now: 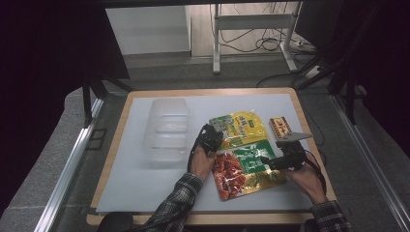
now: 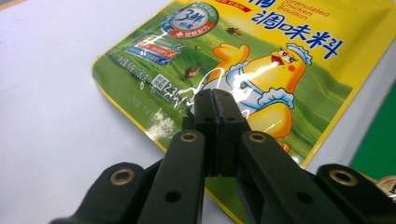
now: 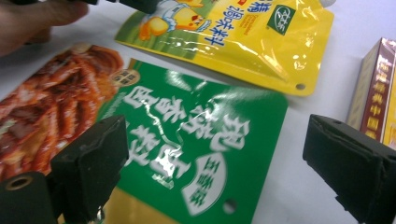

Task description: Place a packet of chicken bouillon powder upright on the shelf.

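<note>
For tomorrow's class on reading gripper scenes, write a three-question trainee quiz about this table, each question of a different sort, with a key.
1. True or false: the left gripper has its jaws wide apart.
2. Which packet lies under the right gripper? A the yellow pouch B the green and red pouch C the small box
3. Fill in: the clear plastic container sits to the ____ of the pouches in the high view.

Key: 1 false, they are shut above the yellow pouch; 2 B; 3 left.
</note>
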`<action>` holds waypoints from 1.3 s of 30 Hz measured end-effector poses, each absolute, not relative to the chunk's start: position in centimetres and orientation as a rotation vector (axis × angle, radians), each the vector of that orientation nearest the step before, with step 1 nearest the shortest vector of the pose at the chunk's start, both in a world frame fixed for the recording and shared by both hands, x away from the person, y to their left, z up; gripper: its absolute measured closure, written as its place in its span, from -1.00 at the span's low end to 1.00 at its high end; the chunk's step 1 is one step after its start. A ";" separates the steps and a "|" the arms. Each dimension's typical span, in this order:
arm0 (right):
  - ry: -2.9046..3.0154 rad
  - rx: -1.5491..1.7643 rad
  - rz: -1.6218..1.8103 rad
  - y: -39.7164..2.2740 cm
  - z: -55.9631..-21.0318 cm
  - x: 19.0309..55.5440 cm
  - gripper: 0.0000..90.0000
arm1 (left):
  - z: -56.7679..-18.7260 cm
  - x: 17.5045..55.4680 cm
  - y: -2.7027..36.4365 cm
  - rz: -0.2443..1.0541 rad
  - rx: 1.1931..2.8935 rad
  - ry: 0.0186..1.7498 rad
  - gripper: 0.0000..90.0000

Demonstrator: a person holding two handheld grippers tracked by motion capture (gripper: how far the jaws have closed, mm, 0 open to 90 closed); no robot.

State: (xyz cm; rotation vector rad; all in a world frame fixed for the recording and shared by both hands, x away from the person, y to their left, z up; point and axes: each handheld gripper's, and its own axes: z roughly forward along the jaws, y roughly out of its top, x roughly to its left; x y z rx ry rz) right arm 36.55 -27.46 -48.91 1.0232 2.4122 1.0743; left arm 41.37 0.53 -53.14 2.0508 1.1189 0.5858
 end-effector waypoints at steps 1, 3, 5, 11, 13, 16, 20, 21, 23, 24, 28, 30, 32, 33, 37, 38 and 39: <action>2.412 1.023 1.074 -27.5 -48.9 36.6 -0.84 | -53.1 41.4 0.5 0.586 2.051 1.119 1.00; 2.411 1.010 1.050 -27.3 -48.9 37.3 -0.83 | -53.2 41.3 0.5 0.593 2.051 1.128 1.00; 2.410 1.017 1.040 -27.2 -49.0 38.1 -0.83 | -53.3 41.3 0.5 0.602 2.050 1.134 1.00; 2.425 1.069 1.054 -27.2 -49.7 41.1 -0.80 | -53.5 41.2 0.8 0.601 2.042 1.150 1.00; 2.423 1.082 1.060 -27.1 -49.7 41.3 -0.80 | -53.5 41.2 0.8 0.599 2.041 1.152 1.00; 2.431 1.096 1.038 -26.6 -50.2 42.5 -0.83 | -53.5 41.3 0.8 0.595 2.045 1.154 1.00; 2.446 1.113 1.032 -26.4 -50.6 43.4 -0.86 | -53.6 41.3 1.0 0.579 2.032 1.158 1.00; 2.450 1.118 1.026 -26.3 -50.7 43.8 -0.88 | -53.6 41.3 1.0 0.575 2.025 1.161 1.00; 2.451 1.117 1.026 -26.2 -50.8 44.0 -0.89 | -53.6 41.3 1.0 0.579 2.030 1.160 1.00; 2.457 1.132 1.022 -26.1 -50.9 44.2 -0.91 | -53.6 41.3 0.9 0.585 2.032 1.159 1.00; 2.465 1.183 1.029 -26.1 -51.3 44.8 -0.93 | -53.6 41.3 0.9 0.585 2.033 1.163 1.00; 2.465 1.199 1.033 -26.2 -51.5 45.0 -0.94 | -53.6 41.3 0.9 0.584 2.036 1.166 1.00; 2.472 1.211 1.040 -26.2 -51.6 45.3 -0.94 | -53.6 41.3 0.9 0.588 2.037 1.167 1.00; 2.472 1.211 1.040 -26.2 -51.6 45.3 -0.94 | -53.6 41.3 0.9 0.588 2.037 1.167 1.00; 2.490 1.236 1.049 -26.2 -51.9 45.7 -0.94 | -53.6 41.3 0.9 0.589 2.041 1.166 1.00; 2.490 1.236 1.049 -26.2 -51.9 45.7 -0.94 | -53.6 41.3 0.9 0.589 2.041 1.166 1.00; 2.490 1.235 1.046 -26.1 -52.0 45.8 -0.93 | -53.6 41.3 0.8 0.590 2.041 1.166 1.00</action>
